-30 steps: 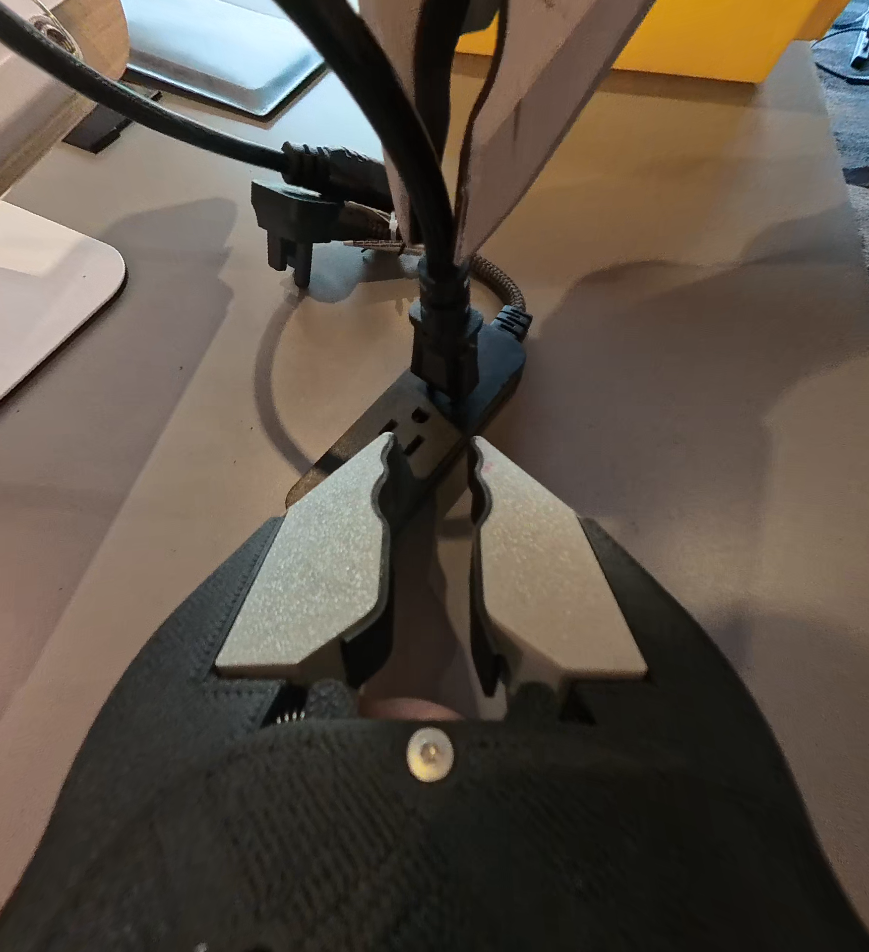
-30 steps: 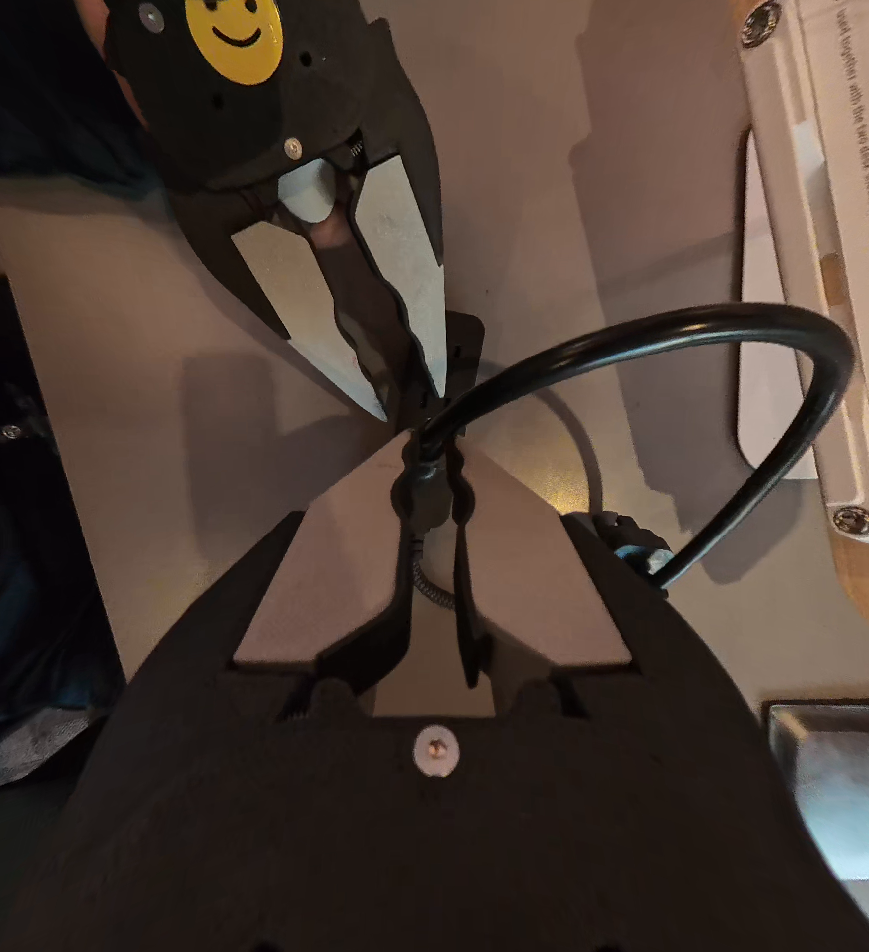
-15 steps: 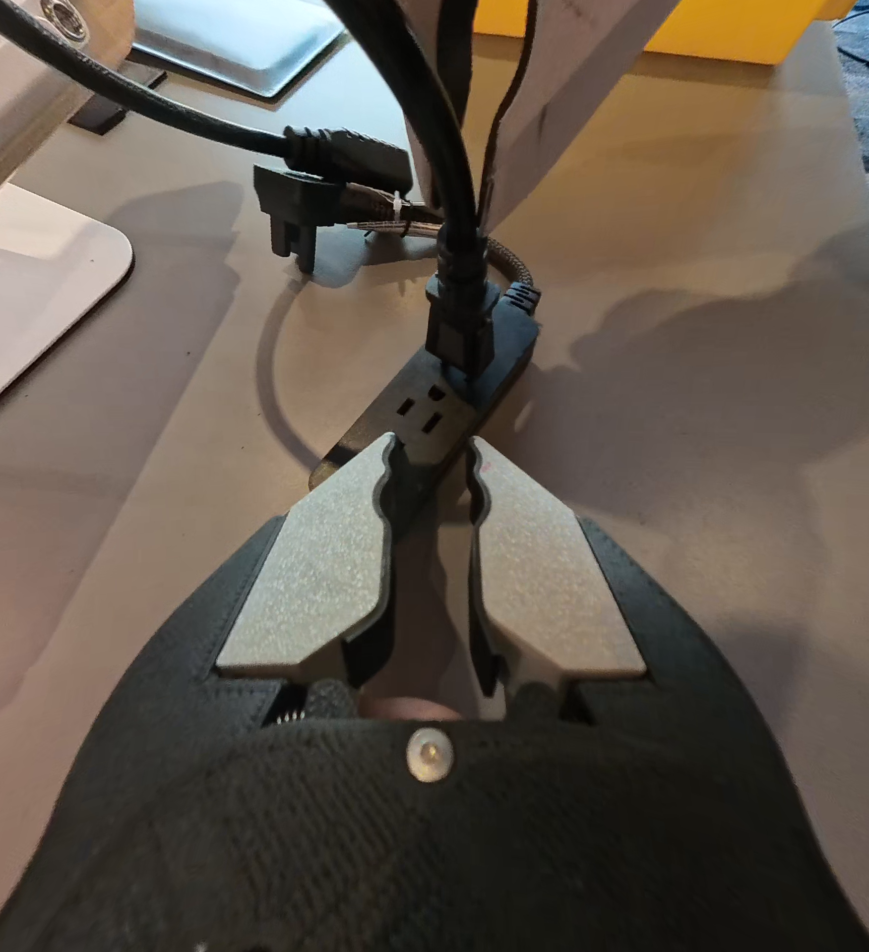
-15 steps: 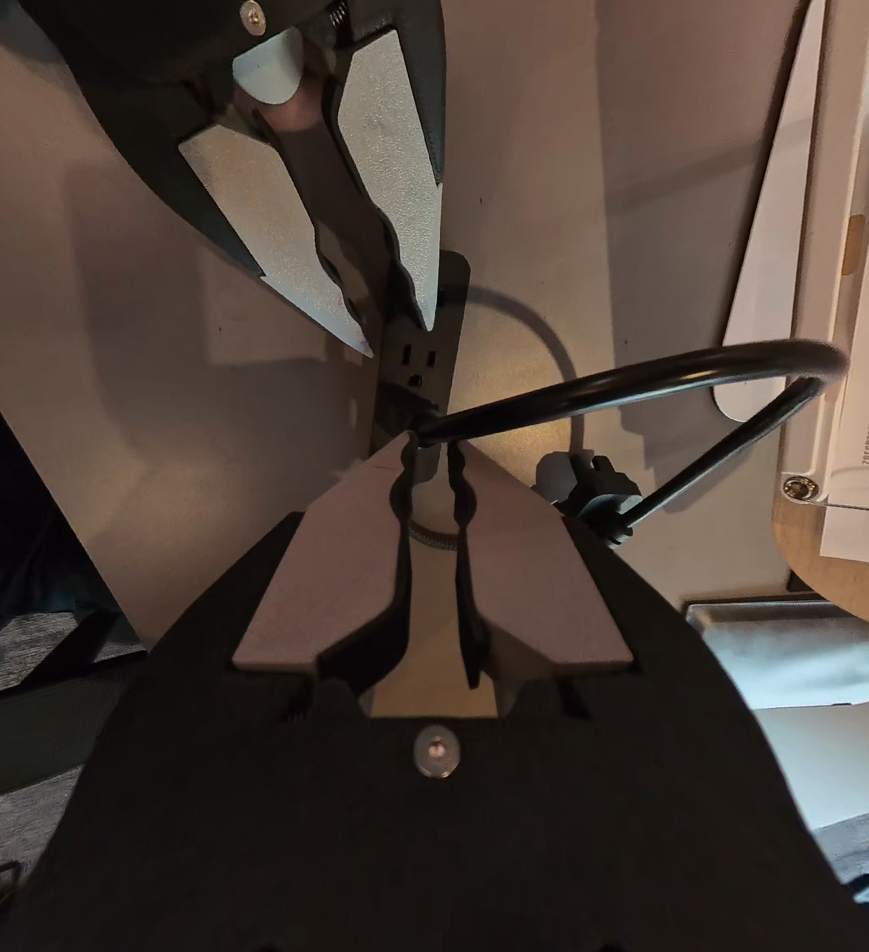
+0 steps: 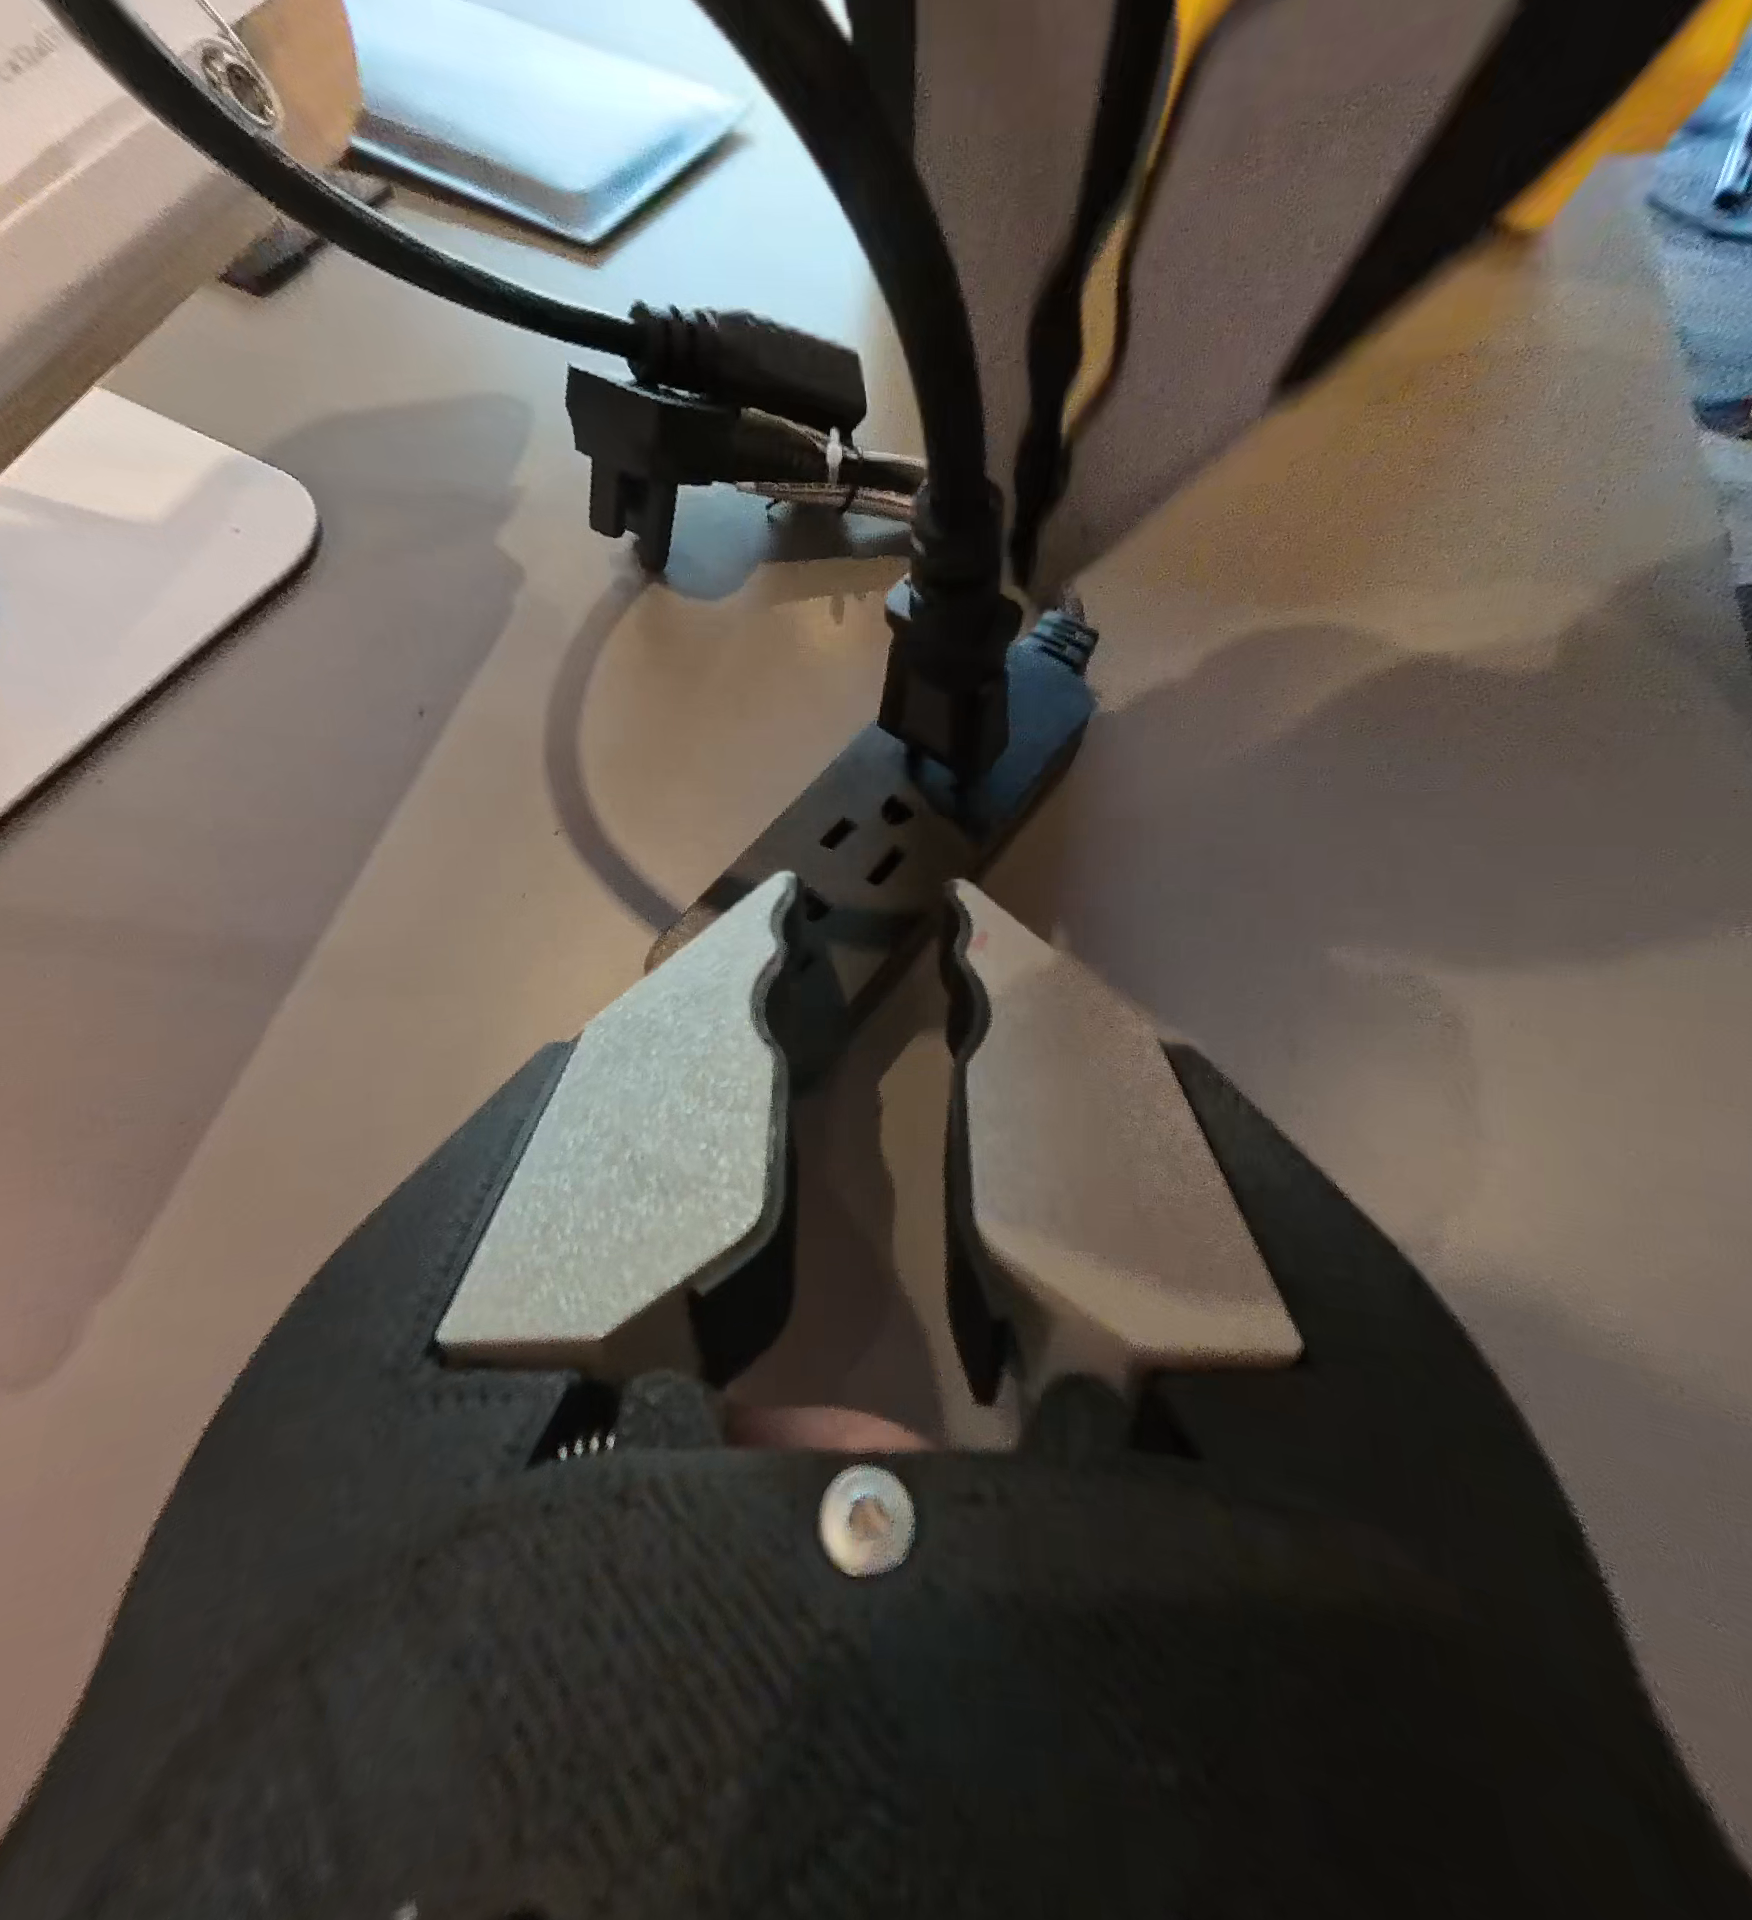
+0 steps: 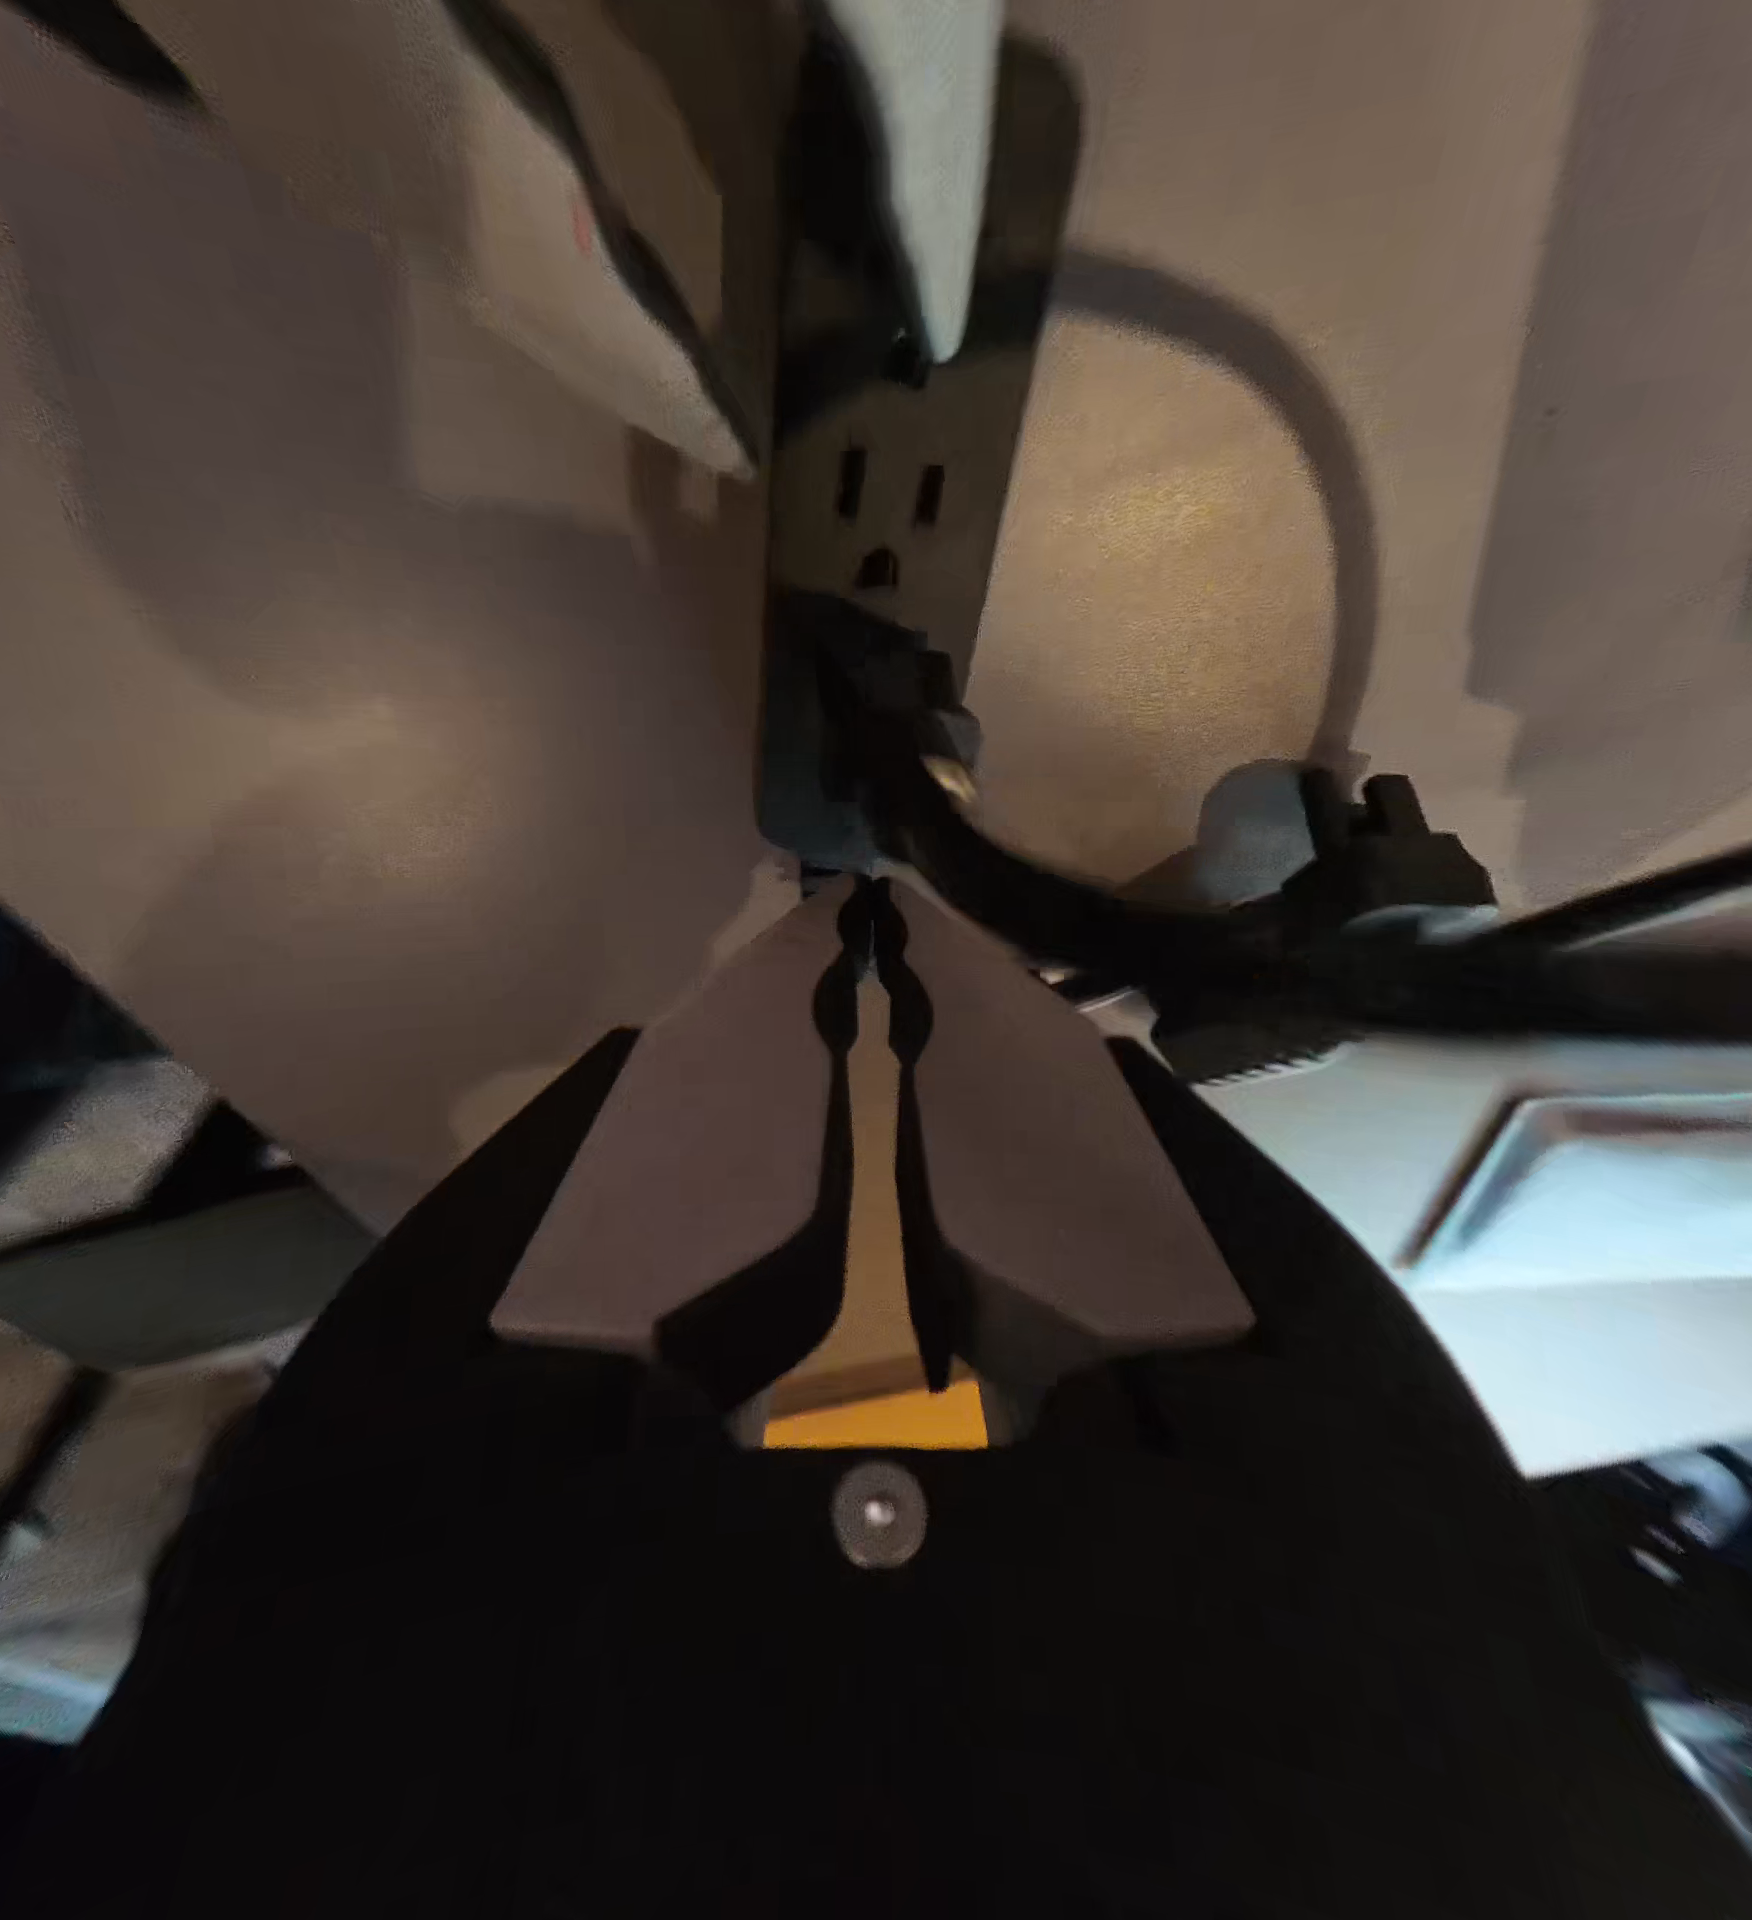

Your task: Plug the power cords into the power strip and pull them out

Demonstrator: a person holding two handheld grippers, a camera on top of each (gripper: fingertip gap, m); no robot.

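Lying diagonally on the grey surface point(image 5: 1371, 1091), the black power strip point(image 5: 882, 831) has its near end between the parted fingers of the left claw point(image 5: 867, 904), which straddles it; whether the fingers press it I cannot tell. A black plug point(image 5: 945, 686) stands in the strip's far outlet, its cord point(image 5: 913, 260) rising. Another loose plug point(image 5: 737, 348) lies behind, further left. The right claw point(image 6: 872, 894), motion-blurred, is nearly closed and empty just short of the strip's far end.

left tool point(image 5: 867, 909) and right tool point(image 6: 872, 894): black textured printed bodies, grey speckled wavy-edged fingers point(image 5: 643, 1153), one silver screw point(image 5: 867, 1532) each.
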